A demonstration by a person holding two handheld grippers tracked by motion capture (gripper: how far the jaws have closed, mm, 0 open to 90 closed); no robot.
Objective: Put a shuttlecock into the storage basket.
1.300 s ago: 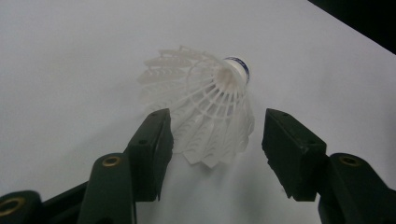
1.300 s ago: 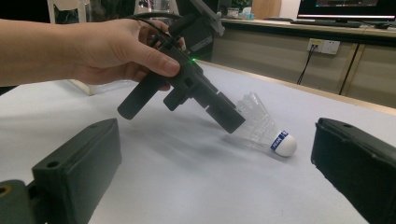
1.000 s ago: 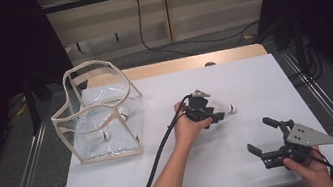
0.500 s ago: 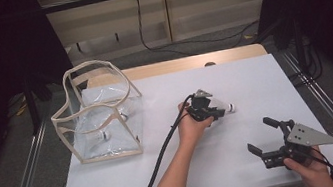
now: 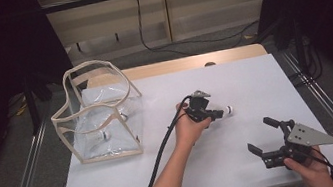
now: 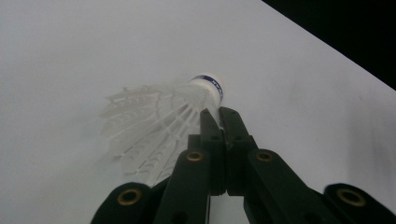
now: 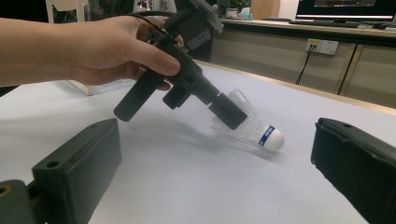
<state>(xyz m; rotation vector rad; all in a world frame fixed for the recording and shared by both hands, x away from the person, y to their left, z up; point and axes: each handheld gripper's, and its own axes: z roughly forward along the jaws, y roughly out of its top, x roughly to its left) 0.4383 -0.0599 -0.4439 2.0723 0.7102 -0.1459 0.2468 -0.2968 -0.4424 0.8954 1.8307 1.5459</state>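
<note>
Left gripper (image 5: 214, 113) fingers had just closed on the shuttlecock (image 5: 224, 112) feathers, cork pointing toward the idle, open right gripper (image 5: 263, 139).

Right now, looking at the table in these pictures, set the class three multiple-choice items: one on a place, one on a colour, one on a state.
1. Where does the clear plastic bag with beige trim stand?
A. The white table's left side
B. Its right edge
C. On the floor

2. What colour is the band around the white feathered shuttlecock's cork?
A. Red
B. Blue
C. Green

3. How is the left gripper?
A. Wide open above the bag
B. Shut on the shuttlecock's feathers
C. Lying loose on the table

Answers: 1 A, the high view shows the bag at the left. 2 B, both gripper views show a blue band. 3 B, the jaws, having just been closing, pinch the feathers.
</note>
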